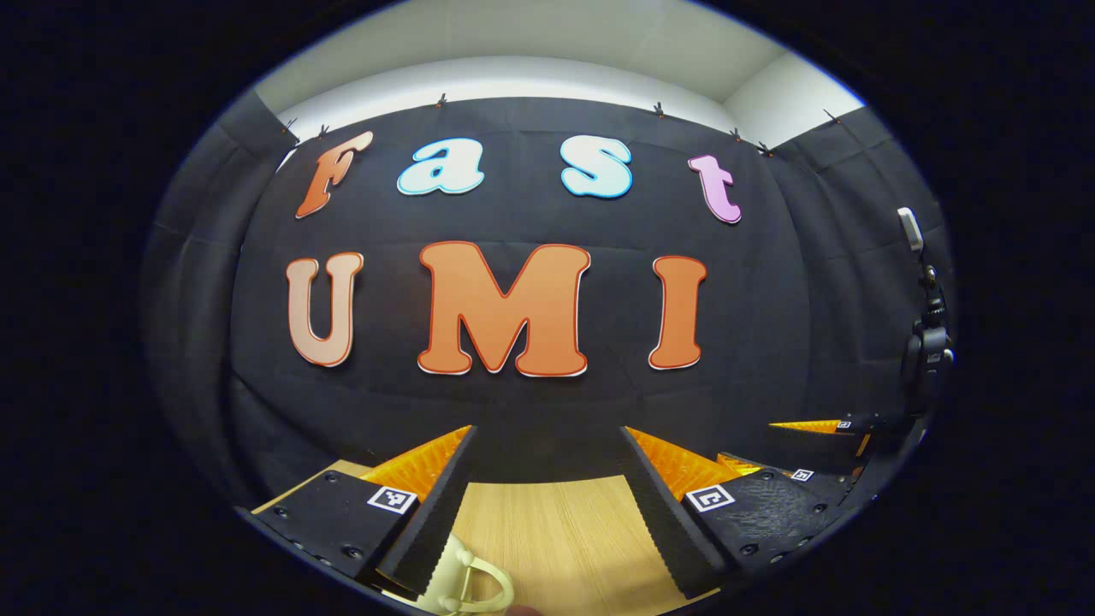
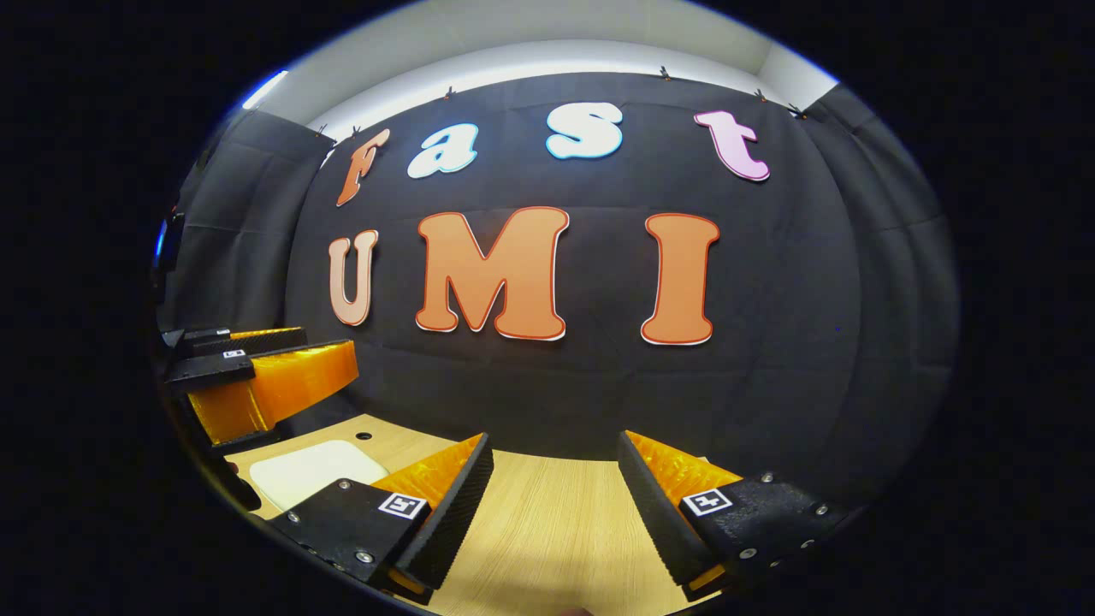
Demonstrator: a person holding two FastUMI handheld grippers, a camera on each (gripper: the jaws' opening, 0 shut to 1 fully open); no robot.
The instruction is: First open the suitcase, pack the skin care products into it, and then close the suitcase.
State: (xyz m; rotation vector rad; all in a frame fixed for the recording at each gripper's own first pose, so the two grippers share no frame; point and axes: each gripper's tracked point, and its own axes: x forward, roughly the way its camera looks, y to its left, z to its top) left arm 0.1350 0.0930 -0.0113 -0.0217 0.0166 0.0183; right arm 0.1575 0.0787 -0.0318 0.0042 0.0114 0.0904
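Both claws hang released above the pale wooden surface (image 1: 556, 530), their serrated black fingers spread wide with nothing between them. In the left gripper view, the left claw (image 1: 552, 513) sits just above a cream-coloured suitcase handle (image 1: 466, 582) at the bottom edge, close by its left finger. The right claw (image 2: 556, 513) points at the booth's black cloth wall; in the right gripper view the cream suitcase (image 2: 312, 470) lies on the surface at lower left, below the left claw.

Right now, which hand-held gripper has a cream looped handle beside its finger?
The left hand-held gripper: the cream handle sits by its finger; the right hand-held gripper faces wooden tabletop.
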